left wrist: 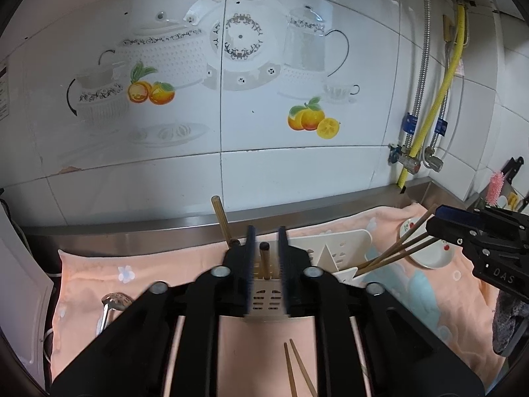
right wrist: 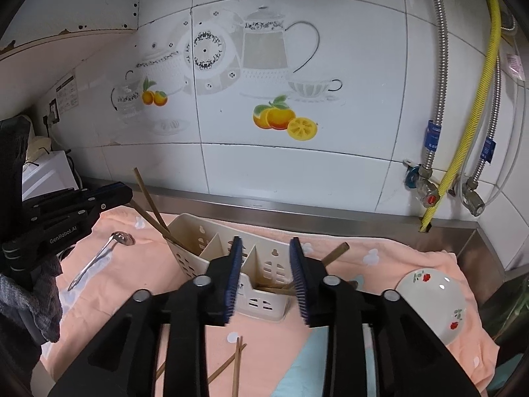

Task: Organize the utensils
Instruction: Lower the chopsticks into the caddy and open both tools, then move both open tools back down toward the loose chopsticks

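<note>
Utensils partly sorted: some stand in the caddy (right wrist: 231,264), some lie loose on the towel (right wrist: 271,340).

Nearest, in front of the caddy, loose chopsticks (right wrist: 235,367) lie on the towel, not yet put away; to the caddy's left lies a slotted spoon (right wrist: 99,254), also unsorted. The right gripper (right wrist: 266,278) hovers just before the caddy, jaws spread and holding nothing. The left gripper (left wrist: 266,271) faces the caddy's end, its jaws apart on either side of an upright wooden handle (left wrist: 264,258); I cannot tell if they touch it. Inside the caddy chopsticks lean in the left and right compartments. A plate (right wrist: 433,301) sits to the caddy's right. Roughly half remains, I judge.
</note>
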The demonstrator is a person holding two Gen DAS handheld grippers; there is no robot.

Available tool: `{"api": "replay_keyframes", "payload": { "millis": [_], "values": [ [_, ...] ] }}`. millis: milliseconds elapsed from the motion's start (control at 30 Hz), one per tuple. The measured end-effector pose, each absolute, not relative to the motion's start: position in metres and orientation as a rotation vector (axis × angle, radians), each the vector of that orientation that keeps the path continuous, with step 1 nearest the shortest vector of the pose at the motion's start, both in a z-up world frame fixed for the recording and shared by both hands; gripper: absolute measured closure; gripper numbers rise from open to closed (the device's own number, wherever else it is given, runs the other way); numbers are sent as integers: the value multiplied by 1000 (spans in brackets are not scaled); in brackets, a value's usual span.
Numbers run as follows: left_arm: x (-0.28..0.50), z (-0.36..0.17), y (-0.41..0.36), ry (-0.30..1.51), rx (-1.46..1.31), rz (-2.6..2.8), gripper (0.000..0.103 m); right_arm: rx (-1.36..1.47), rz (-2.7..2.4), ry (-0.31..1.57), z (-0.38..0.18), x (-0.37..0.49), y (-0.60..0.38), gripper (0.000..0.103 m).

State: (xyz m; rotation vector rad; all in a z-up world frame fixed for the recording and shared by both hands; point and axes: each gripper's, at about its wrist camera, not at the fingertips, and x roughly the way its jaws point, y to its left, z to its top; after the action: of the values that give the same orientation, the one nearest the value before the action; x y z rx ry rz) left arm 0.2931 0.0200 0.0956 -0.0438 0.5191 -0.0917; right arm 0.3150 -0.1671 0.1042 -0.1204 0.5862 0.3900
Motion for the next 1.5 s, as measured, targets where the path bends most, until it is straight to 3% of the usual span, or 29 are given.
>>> {"api": "replay_keyframes", "payload": {
  "millis": [133,233,300,567,767,1100,1500],
  "values": [
    [283,99,18,510,-42,-97,78,-111,391,573,105,304,-172,57],
    [272,101,17,493,-40,-97,61,-119,388,556,105,293,-175,50],
    [265,101,16,487,-40,-103,61,-124,388,546,106,286,-176,46],
    [235,96,21,480,-54,-98,37,-123,387,531,102,257,-183,38],
    [211,83,28,492,-68,-81,27,-101,399,547,89,236,-189,31],
    [171,51,34,520,-81,-54,16,-127,411,577,50,193,-192,19],
    [134,2,41,587,-114,-2,12,-135,397,659,-14,159,-197,19]
  ]
}}
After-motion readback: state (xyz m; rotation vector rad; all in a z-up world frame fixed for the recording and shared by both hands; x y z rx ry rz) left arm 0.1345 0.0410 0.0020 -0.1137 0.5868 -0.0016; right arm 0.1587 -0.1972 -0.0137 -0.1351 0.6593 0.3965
